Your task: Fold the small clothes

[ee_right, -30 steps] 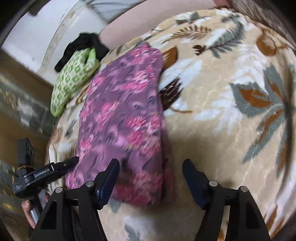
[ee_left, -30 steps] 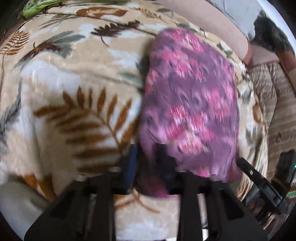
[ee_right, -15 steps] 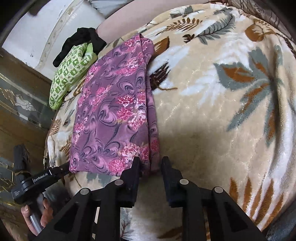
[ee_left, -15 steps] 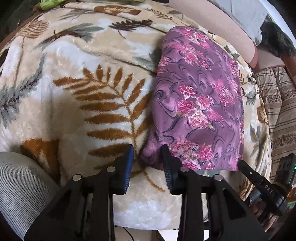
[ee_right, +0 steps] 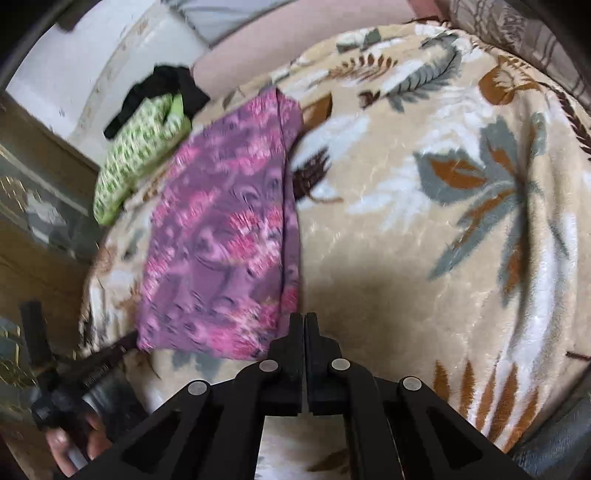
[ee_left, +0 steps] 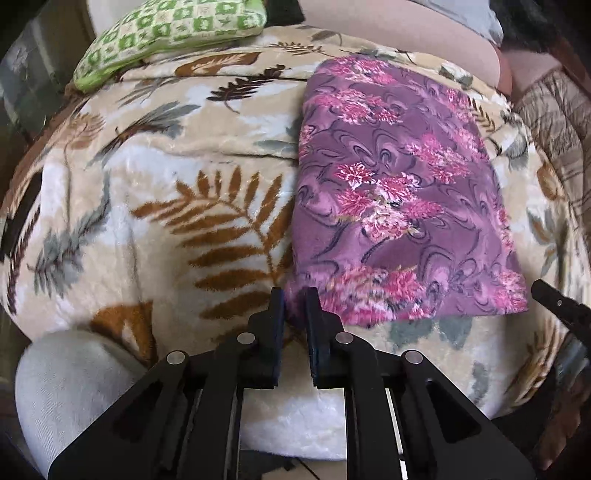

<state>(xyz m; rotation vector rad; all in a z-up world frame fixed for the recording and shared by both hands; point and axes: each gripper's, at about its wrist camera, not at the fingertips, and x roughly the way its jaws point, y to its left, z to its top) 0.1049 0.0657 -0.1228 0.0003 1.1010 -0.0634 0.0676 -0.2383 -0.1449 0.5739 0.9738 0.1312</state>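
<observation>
A folded purple floral cloth point(ee_left: 402, 206) lies flat on a leaf-patterned blanket point(ee_left: 184, 206) that covers the bed. In the left wrist view it is a long rectangle running away from the camera, and its near short edge is close to the near edge of the bed.

Left gripper point(ee_left: 294, 314): it is at the near left corner of the cloth. The jaws are closing and only a narrow gap remains. The corner of the cloth is in that gap. Whether the pads already press on the fabric cannot be told.

Right gripper point(ee_right: 303, 332): the jaws are fully closed, with the pads touching each other. The tips are at the near right corner of the cloth, where the folded edge ends. This view is blurred, so whether any fabric is pinched between the pads cannot be told.

In the left wrist view, the right gripper shows as a black tip at the right edge, just beside the near right corner of the cloth. In the right wrist view, the left gripper point(ee_right: 110, 354) shows at lower left with a hand point(ee_right: 74, 443) on its handle.

A green checked cloth point(ee_left: 166, 33) lies at the far end of the bed, well apart from the purple cloth. A black garment point(ee_right: 166, 92) lies just behind it.
</observation>
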